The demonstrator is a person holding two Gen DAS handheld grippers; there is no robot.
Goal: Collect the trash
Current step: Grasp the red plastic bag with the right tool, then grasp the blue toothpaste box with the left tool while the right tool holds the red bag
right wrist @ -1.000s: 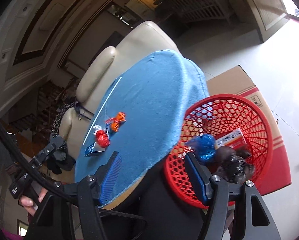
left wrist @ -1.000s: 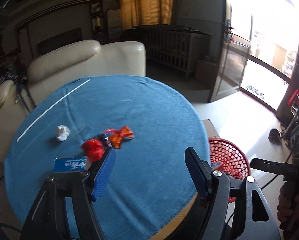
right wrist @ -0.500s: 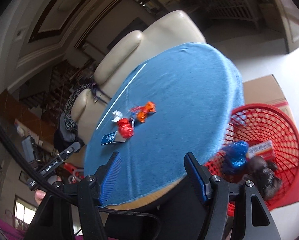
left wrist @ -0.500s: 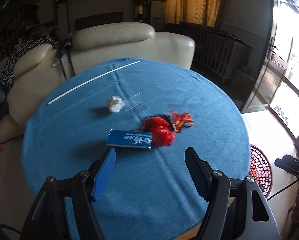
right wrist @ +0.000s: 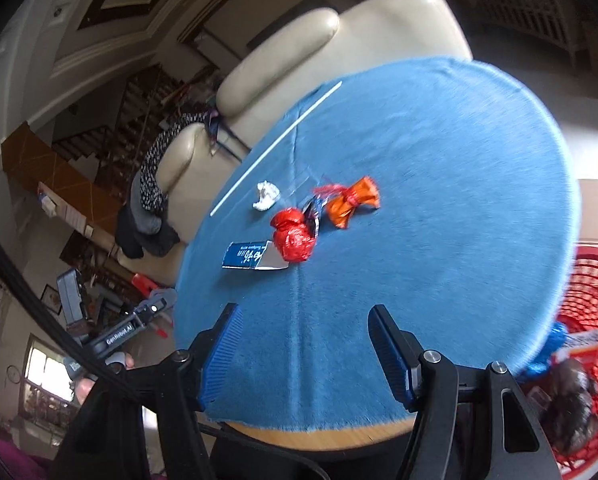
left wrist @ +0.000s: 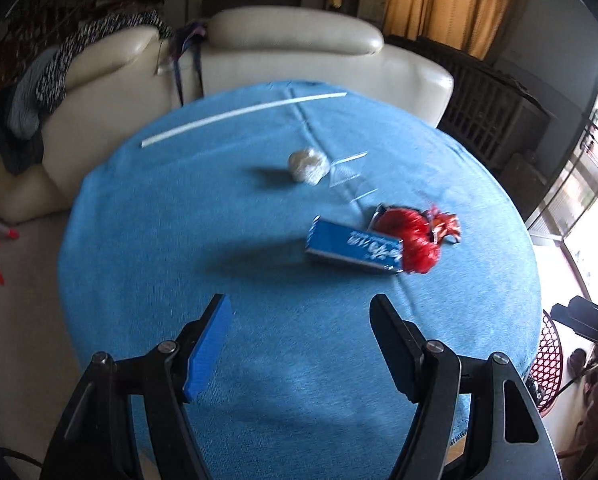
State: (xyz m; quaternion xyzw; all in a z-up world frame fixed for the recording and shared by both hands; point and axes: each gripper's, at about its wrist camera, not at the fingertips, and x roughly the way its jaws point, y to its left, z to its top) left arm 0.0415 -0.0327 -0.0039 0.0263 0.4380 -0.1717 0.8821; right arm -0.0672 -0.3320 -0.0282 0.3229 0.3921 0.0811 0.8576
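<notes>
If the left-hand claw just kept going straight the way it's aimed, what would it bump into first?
Probably bare blue tablecloth. The open left gripper tilts down at it, with the blue box farther on and to the right; depth is hard to judge.

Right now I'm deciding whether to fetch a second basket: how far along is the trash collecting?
Partly done. The red basket beside the table already holds a blue wrapper and darker scraps. Nothing is in hand: both hand-held grippers are open and empty. Left on the blue tablecloth: blue box, red wrapper, orange wrapper, white wad, white stick.
</notes>
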